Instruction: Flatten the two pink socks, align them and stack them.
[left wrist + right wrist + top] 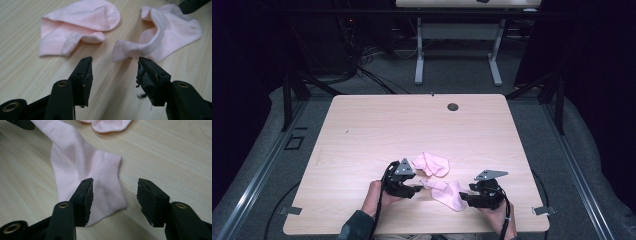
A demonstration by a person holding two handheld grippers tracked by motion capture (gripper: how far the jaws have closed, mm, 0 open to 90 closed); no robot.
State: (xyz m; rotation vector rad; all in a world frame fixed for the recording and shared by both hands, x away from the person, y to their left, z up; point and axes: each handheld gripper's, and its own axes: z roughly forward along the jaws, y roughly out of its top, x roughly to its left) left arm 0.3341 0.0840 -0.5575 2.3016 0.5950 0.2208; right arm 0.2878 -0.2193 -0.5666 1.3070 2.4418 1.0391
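high view: two pink socks lie on the counter (362, 130) near the person's edge. the near sock (447, 193) stretches between the left claw (418, 189) and the right claw (464, 197), one at each end; the far sock (432, 164) sits just behind the left claw, apart from both. thin knit like this should be light, limp and easy to bunch, so i judge a pinch at an edge, cuff or toe, works best.

left claw view: the jaws stand part spread with bare counter between them, pinching nothing. the near sock's twisted end (125, 50) lies just ahead of the right jaw tip, not touching. the far sock (77, 27) lies further ahead to the left.

right claw view: the jaws are part spread too. the near sock's ribbed end (105, 187) lies flat in the gap, its corner running under the left jaw; the pads do not press it.
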